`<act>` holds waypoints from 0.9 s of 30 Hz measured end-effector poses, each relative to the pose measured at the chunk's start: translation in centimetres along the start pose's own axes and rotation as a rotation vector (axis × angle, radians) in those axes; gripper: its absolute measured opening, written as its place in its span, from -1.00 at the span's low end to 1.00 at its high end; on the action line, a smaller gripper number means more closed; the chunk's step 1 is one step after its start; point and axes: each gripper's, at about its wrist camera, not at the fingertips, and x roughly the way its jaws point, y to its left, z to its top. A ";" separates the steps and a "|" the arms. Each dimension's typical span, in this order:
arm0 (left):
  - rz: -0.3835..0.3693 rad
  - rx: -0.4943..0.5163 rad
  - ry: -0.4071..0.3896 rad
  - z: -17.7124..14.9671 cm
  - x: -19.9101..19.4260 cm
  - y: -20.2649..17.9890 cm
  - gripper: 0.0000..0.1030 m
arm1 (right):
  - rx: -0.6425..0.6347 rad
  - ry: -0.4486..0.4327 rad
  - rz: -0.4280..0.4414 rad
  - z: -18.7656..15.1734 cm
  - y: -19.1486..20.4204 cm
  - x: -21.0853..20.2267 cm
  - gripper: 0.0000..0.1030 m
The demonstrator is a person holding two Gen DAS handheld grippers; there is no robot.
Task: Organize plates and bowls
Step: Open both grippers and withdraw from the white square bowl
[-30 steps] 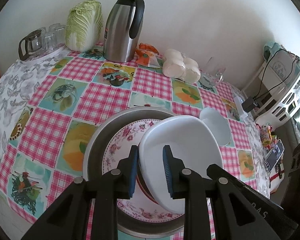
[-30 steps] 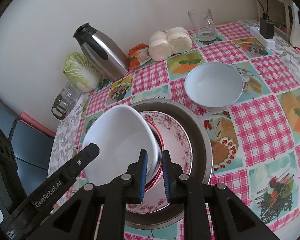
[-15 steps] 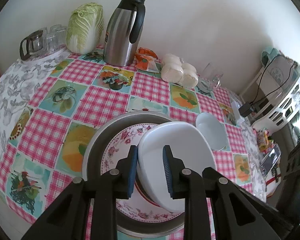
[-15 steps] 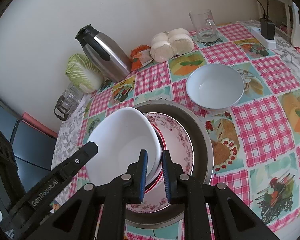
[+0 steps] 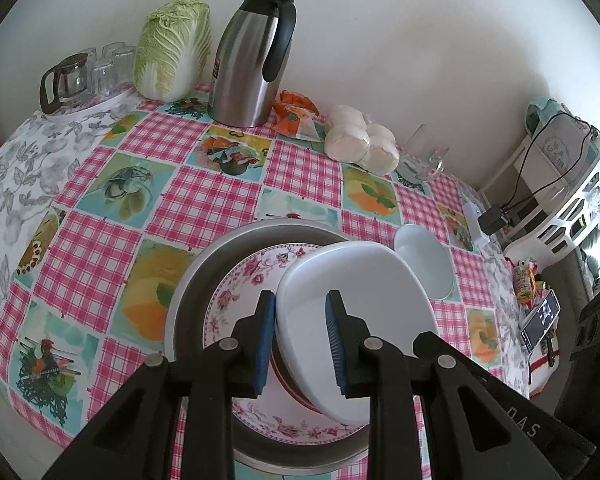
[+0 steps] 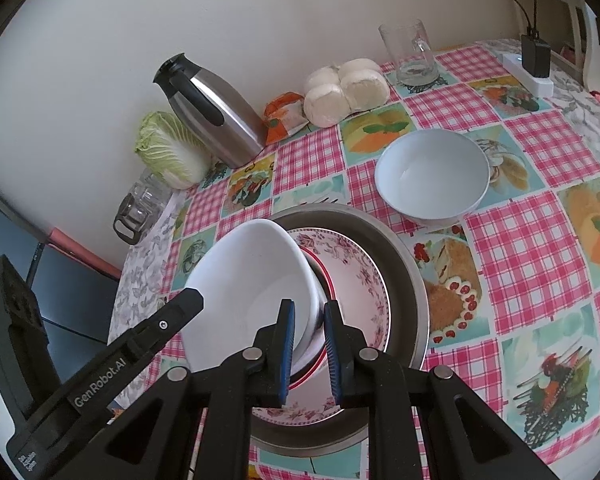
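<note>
A plain off-white wall [image 5: 400, 40] runs behind the table [image 5: 204, 208], evenly lit by soft daylight and without any marks. The table wears a pink-checked cloth with printed food squares; a grey leaf-patterned cloth [image 5: 8, 184] shows along its left edge and again at the right edge. Beyond the table's right edge stands a white plastic rack [image 5: 572, 208] with a black cable trailing down it, and brighter light falls on that side. A white power strip [image 6: 526, 74] with a black adapter plugged in lies at the far right corner. Past the left edge, something dark blue-grey [image 6: 72, 268] sits low beside a reddish strip.
</note>
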 end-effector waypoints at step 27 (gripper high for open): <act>0.194 -0.052 -0.048 0.3 -1.7 3.1 0.66 | -0.141 -0.096 -0.168 0.0 1.5 -1.5 0.75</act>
